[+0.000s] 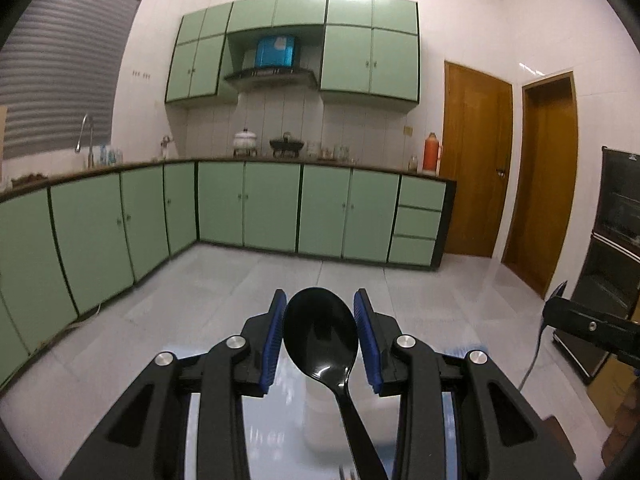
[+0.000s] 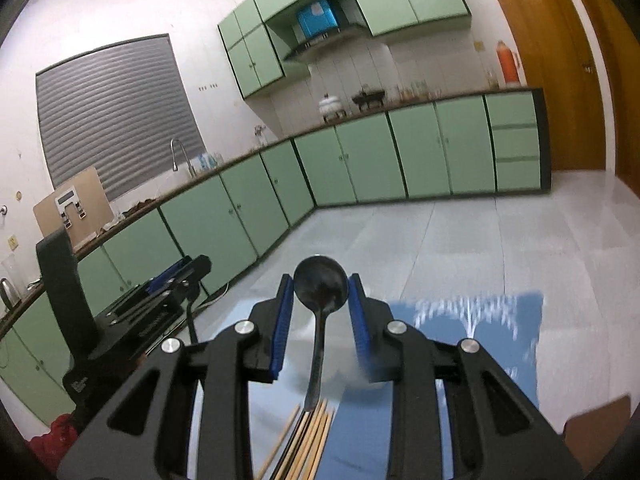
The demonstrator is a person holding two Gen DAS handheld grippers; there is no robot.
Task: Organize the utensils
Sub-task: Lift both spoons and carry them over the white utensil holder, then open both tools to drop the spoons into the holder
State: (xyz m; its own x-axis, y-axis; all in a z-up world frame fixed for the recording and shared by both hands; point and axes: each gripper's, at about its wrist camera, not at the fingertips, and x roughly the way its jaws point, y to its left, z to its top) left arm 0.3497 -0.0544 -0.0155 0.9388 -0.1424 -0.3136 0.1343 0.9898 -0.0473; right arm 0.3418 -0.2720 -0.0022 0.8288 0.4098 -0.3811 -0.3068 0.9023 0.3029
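Note:
My left gripper [image 1: 320, 304] is shut on a black plastic spoon [image 1: 320, 332], bowl up between the blue pads, handle hanging down. My right gripper [image 2: 321, 290] is shut on a dark metal spoon [image 2: 320, 286], bowl up, thin handle hanging below. Both are raised above a glossy table [image 2: 276, 408]. Under the right gripper lie several wooden chopsticks [image 2: 312, 440] and a white cup [image 2: 352, 376], blurred. The left gripper [image 2: 176, 276] shows at the left of the right wrist view. The right gripper [image 1: 584, 320] shows at the right edge of the left wrist view.
A blue patterned mat [image 2: 480, 320] lies on the table at the right. Green kitchen cabinets [image 1: 248, 204] run along the far wall, with a sink tap [image 1: 86, 132] at left. Wooden doors [image 1: 476, 160] stand at right. White tiled floor [image 1: 280, 280] lies beyond the table.

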